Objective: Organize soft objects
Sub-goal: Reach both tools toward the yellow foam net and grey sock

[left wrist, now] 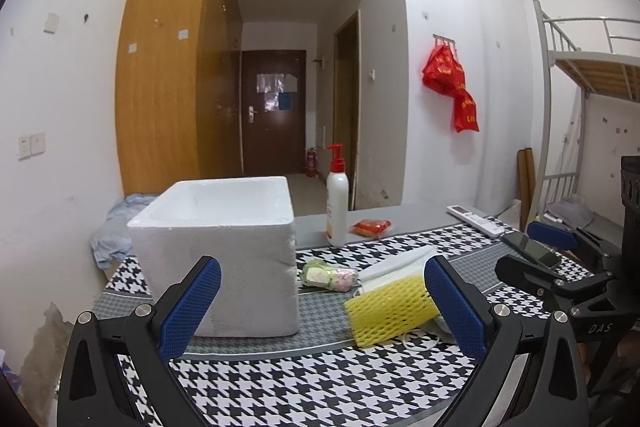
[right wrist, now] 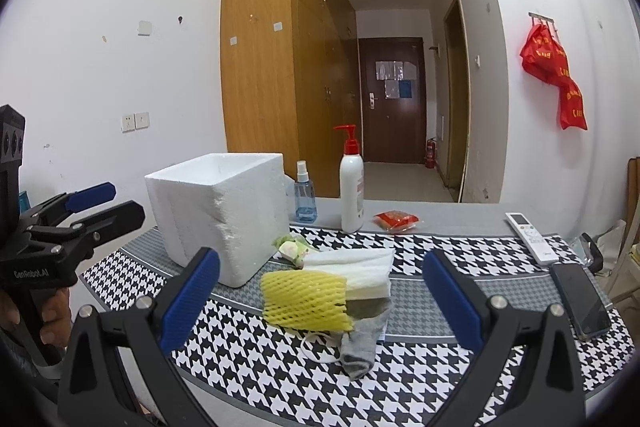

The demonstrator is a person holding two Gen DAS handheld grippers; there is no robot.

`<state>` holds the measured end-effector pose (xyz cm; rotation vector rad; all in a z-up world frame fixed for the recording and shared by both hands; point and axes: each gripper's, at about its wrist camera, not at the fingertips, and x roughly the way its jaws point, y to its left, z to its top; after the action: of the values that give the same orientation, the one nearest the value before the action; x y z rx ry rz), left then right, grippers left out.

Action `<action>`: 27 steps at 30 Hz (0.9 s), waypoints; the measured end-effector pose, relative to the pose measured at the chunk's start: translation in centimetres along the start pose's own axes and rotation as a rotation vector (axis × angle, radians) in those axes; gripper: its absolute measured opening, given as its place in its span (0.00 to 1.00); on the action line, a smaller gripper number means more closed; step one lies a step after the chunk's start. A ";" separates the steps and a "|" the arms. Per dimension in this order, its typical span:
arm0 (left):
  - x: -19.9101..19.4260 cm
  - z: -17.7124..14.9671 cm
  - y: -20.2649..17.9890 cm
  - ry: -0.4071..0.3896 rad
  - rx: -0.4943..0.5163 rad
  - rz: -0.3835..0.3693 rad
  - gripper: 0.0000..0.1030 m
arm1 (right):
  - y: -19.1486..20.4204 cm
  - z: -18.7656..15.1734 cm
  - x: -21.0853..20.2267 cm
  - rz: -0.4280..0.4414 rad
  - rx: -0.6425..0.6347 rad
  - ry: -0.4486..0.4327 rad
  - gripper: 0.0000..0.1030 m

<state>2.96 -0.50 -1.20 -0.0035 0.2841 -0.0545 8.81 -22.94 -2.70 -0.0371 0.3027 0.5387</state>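
Both the left gripper (left wrist: 322, 307) and the right gripper (right wrist: 320, 301) stood wide and empty, ready. The yellow foam net sleeve (right wrist: 306, 301) lay beside the open white foam box (right wrist: 220, 215), probably its destination.

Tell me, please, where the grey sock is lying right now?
In the right wrist view, the grey sock lies on the checked tablecloth, partly tucked under the yellow foam net and just in front of the white foam sheets.
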 end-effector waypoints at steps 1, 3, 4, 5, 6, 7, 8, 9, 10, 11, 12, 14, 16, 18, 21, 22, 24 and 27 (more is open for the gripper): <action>0.2 0.0 -0.1 0.004 0.001 -0.005 0.99 | -0.1 0.0 0.2 -0.002 0.000 0.005 1.00; 0.7 -0.2 -0.4 0.023 0.005 -0.018 0.99 | -0.3 -0.2 0.6 -0.011 0.005 0.020 1.00; 1.1 -0.3 -0.5 0.034 0.008 -0.024 0.99 | -0.5 -0.3 0.8 -0.013 0.008 0.027 1.00; 1.4 -0.4 -0.6 0.043 0.011 -0.029 0.99 | -0.7 -0.4 1.1 -0.019 0.014 0.037 1.00; 1.8 -0.5 -0.8 0.054 0.015 -0.037 0.99 | -0.9 -0.6 1.4 -0.027 0.019 0.049 1.00; 2.1 -0.6 -0.9 0.062 0.017 -0.041 0.99 | -1.1 -0.7 1.6 -0.034 0.024 0.060 1.00; 2.6 -0.7 -1.1 0.072 0.020 -0.047 0.99 | -1.3 -0.8 1.8 -0.040 0.028 0.067 1.00; 2.9 -0.8 -1.2 0.079 0.021 -0.051 0.99 | -1.5 -0.8 2.0 -0.046 0.032 0.075 1.00; 3.3 -0.9 -1.3 0.088 0.023 -0.056 0.99 | -1.6 -0.8 2.2 -0.050 0.036 0.084 1.00; 3.7 -1.1 -1.5 0.099 0.026 -0.062 0.99 | -1.8 -0.8 2.4 -0.053 0.037 0.092 1.00; 4.0 -1.1 -1.5 0.107 0.027 -0.065 0.99 | -1.9 -0.8 2.6 -0.061 0.036 0.100 1.00; 4.7 -1.3 -1.6 0.122 0.031 -0.072 0.99 | -2.2 -0.9 3.0 -0.072 0.039 0.118 1.00; 5.4 -1.4 -1.8 0.138 0.037 -0.073 0.99 | -2.5 -1.0 3.3 -0.077 0.045 0.131 1.00; 6.1 -1.6 -1.8 0.154 0.038 -0.074 0.99 | -3.0 -1.3 3.9 -0.096 0.052 0.158 1.00; 7.3 -1.8 -1.8 0.182 0.035 -0.074 0.99 | -3.5 -1.7 4.7 -0.109 0.052 0.186 1.00; 7.7 -1.9 -1.9 0.192 0.036 -0.073 0.99 | -3.7 -1.8 5.0 -0.110 0.058 0.195 1.00; 8.4 -2.1 -1.9 0.208 0.038 -0.077 0.99 | -4.1 -1.9 5.3 -0.107 0.066 0.203 1.00; 9.3 -2.3 -2.1 0.222 0.041 -0.076 0.99 | -4.5 -2.1 5.7 -0.115 0.062 0.217 1.00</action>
<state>11.13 -3.05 -6.00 0.0325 0.5044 -0.1369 15.19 -24.14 -6.55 -0.0524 0.5258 0.4112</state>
